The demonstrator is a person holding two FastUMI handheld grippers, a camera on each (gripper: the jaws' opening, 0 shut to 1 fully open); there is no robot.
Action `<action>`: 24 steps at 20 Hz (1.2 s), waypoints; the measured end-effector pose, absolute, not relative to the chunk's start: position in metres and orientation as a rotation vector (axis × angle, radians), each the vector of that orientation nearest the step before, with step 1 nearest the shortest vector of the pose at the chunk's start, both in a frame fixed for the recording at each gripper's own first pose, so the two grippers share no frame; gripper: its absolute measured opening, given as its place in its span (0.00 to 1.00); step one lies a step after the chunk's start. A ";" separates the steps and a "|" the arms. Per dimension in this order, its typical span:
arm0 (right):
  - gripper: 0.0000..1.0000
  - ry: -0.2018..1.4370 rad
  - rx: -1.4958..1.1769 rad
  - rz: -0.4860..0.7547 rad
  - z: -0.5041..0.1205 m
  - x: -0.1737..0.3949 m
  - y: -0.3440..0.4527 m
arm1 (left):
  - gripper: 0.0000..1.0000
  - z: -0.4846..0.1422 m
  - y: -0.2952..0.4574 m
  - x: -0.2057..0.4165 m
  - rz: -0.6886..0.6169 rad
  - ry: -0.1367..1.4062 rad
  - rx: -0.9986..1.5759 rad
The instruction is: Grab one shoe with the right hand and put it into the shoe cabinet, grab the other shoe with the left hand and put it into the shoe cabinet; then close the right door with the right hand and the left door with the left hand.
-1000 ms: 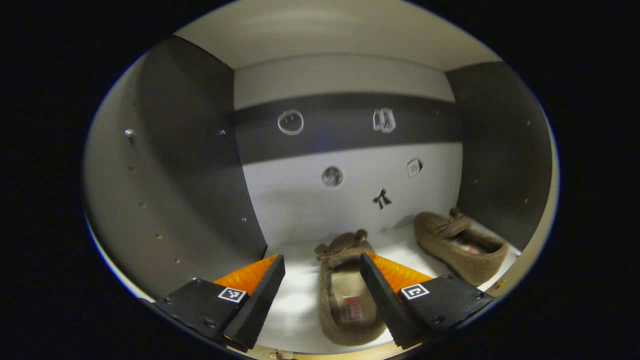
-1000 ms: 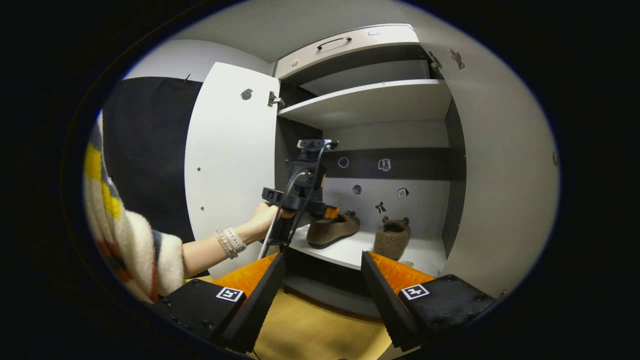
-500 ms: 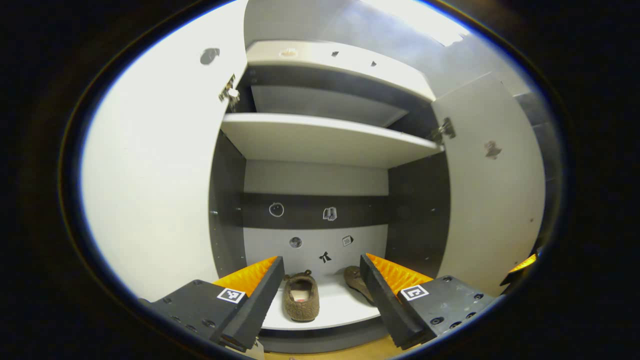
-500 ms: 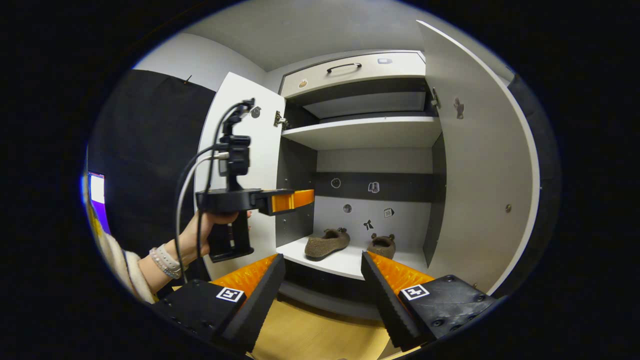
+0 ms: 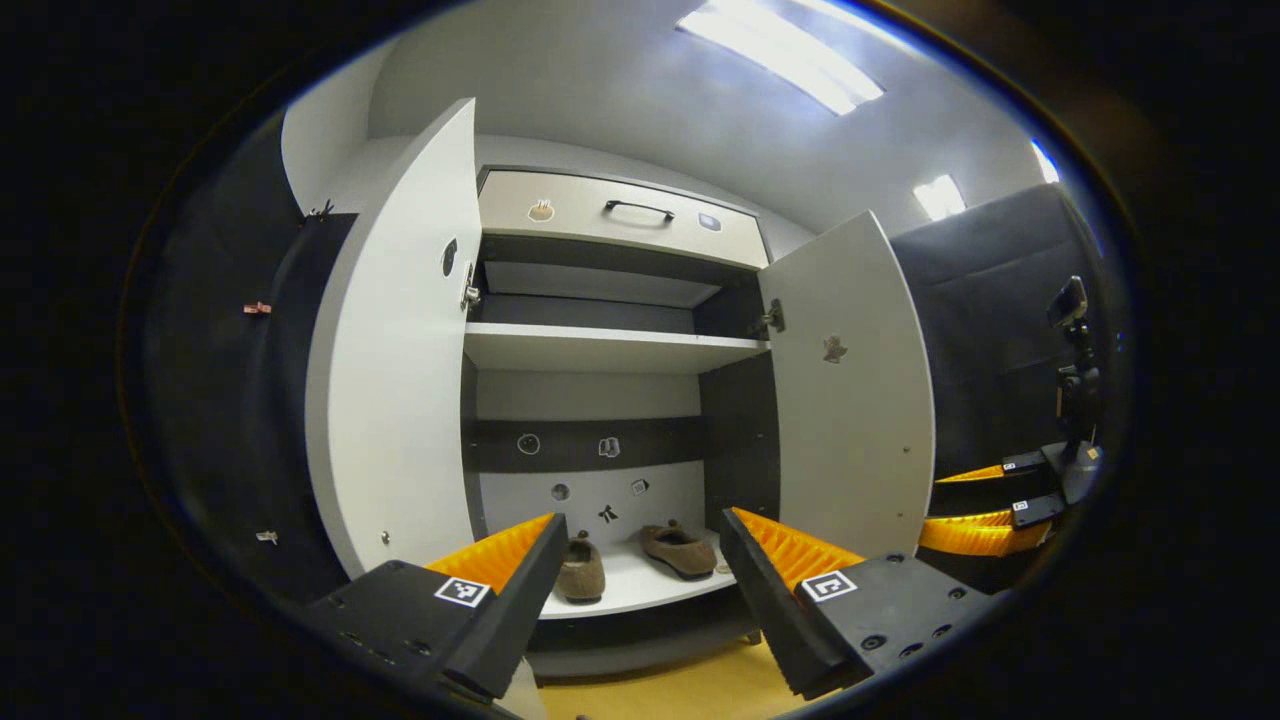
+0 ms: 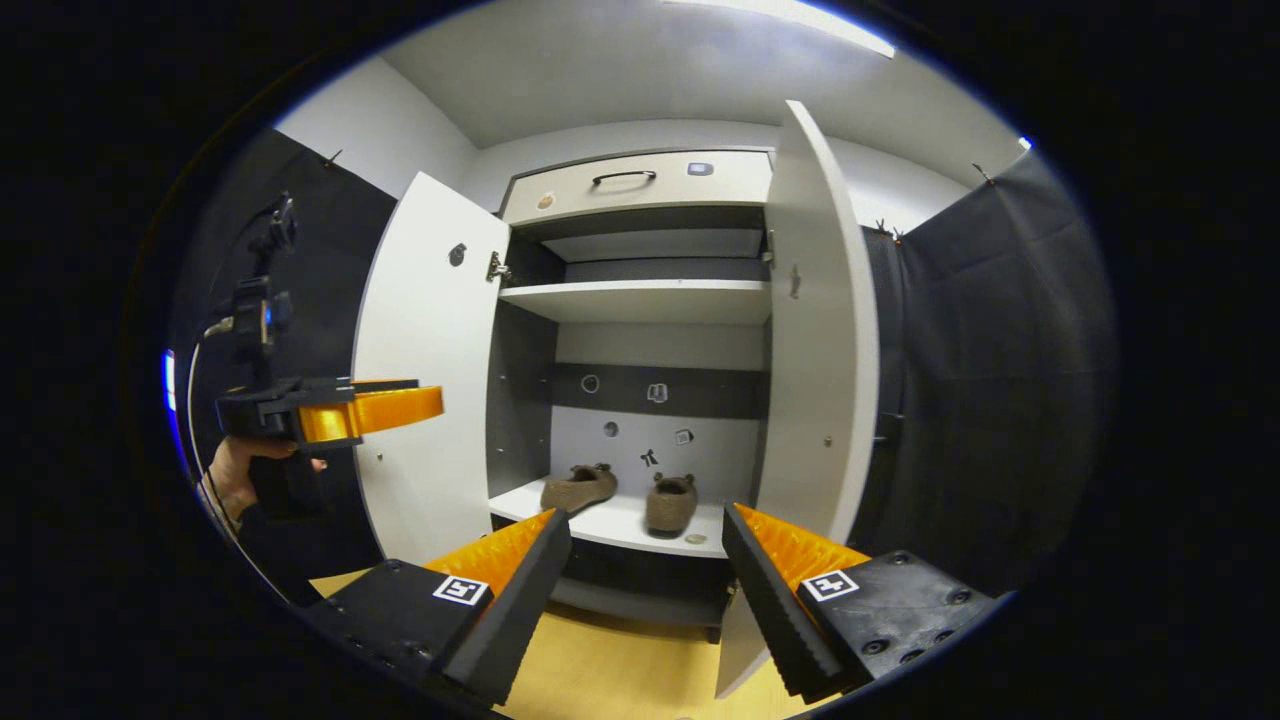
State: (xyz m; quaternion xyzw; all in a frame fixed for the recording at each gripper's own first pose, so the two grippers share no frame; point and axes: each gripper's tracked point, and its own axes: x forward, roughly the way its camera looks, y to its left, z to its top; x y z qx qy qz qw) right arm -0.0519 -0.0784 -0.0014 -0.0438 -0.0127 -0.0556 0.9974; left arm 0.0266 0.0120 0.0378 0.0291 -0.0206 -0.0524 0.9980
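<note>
Two brown fuzzy shoes lie side by side on the lower shelf [image 5: 640,590] of the white shoe cabinet: one shoe [image 5: 581,572] on the left, the other shoe [image 5: 678,549] to its right. In the right gripper view the same pair shows as the left shoe [image 6: 578,487] and the right shoe [image 6: 671,503]. The left door [image 5: 400,380] and the right door [image 5: 850,400] both stand open. My left gripper [image 5: 642,522] is open and holds nothing, well back from the cabinet. My right gripper [image 6: 645,520] is also open, with the right door [image 6: 815,330] just ahead of it.
A drawer with a dark handle [image 6: 620,180] tops the cabinet, above an upper shelf [image 6: 640,298]. Wooden floor [image 6: 620,670] lies in front. Black cloth wall [image 6: 1000,350] flanks both sides. A hand [image 6: 232,470] holds the left gripper [image 6: 400,400] at left. The right gripper [image 5: 990,505] shows at far right.
My left gripper has drawn back out of the cabinet, leaving its shoe on the shelf. Both grippers have moved away from the cabinet, and the whole cabinet front has come into view.
</note>
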 end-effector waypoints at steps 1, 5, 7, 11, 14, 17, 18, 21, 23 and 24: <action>0.98 -0.029 -0.086 -0.163 0.001 -0.060 -0.097 | 0.96 0.036 0.011 0.017 -0.111 -0.029 0.047; 0.98 -0.054 -0.104 -0.333 0.015 -0.086 -0.169 | 0.96 0.028 0.008 -0.012 -0.118 0.003 0.021; 0.97 -0.054 -0.135 -0.373 0.018 -0.086 -0.199 | 0.96 0.022 0.004 -0.023 -0.127 0.016 -0.001; 0.97 -0.024 -0.151 -0.360 0.012 -0.063 -0.237 | 0.96 0.012 0.006 -0.033 -0.092 0.038 -0.017; 0.98 -0.010 -0.127 -0.316 0.006 -0.042 -0.248 | 0.96 0.009 0.014 -0.034 -0.023 0.051 0.010; 0.98 -0.011 -0.097 -0.262 0.004 -0.025 -0.250 | 0.96 0.010 0.017 -0.027 0.021 0.045 0.020; 0.97 -0.011 -0.090 -0.248 0.005 -0.021 -0.250 | 0.97 0.010 0.017 -0.024 0.029 0.044 0.019; 0.95 -0.009 -0.070 -0.210 0.003 -0.017 -0.247 | 0.94 0.007 0.015 -0.017 0.044 0.049 0.016; 1.00 -0.005 -0.051 -0.188 0.001 -0.017 -0.242 | 0.96 0.005 0.011 -0.012 0.039 0.053 0.010; 0.95 -0.005 -0.047 -0.179 0.000 -0.017 -0.238 | 0.96 0.005 0.009 -0.009 0.036 0.055 0.011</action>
